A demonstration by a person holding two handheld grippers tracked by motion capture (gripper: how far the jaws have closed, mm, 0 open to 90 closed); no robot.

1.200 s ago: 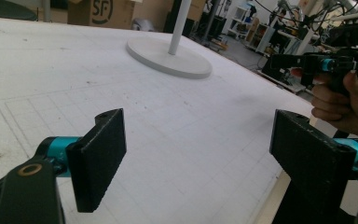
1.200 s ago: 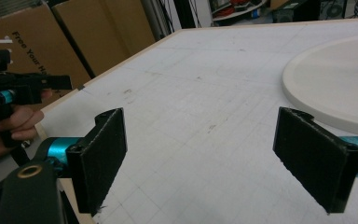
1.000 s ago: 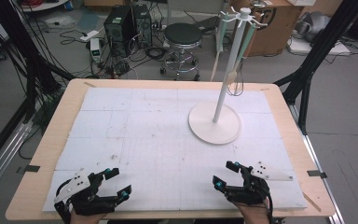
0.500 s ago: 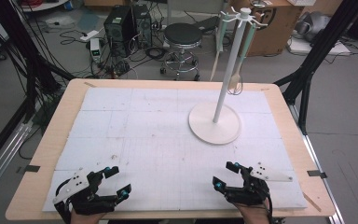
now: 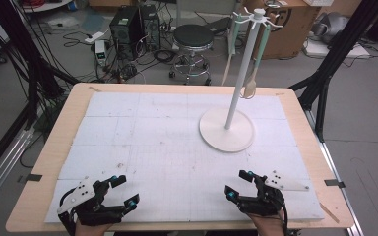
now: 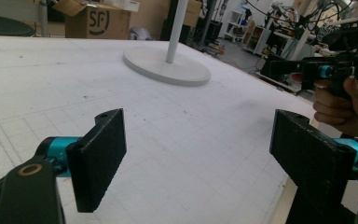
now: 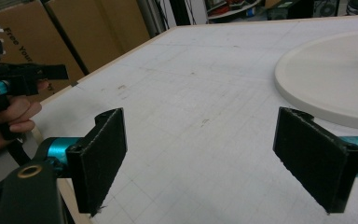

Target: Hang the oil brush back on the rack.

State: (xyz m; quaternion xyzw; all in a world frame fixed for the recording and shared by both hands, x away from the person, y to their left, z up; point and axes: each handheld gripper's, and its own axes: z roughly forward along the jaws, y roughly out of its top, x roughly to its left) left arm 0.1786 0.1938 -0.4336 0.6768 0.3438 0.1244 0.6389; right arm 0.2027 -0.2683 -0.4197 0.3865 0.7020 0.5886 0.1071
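Observation:
A white stand with a round base rises at the back right of the white mat; its base also lies ahead in the left gripper view, and part of its base lies at the right of the right gripper view. Two utensils with pale green handles hang from its top hooks. My left gripper rests open near the front left edge, nothing between its jaws. My right gripper is open near the front right edge, also holding nothing. Each gripper view has wide-apart black pads.
The wooden table borders the mat on all sides. Behind it on the floor are a black stool, computer cases, cables and cardboard boxes. Black frame legs stand at both sides.

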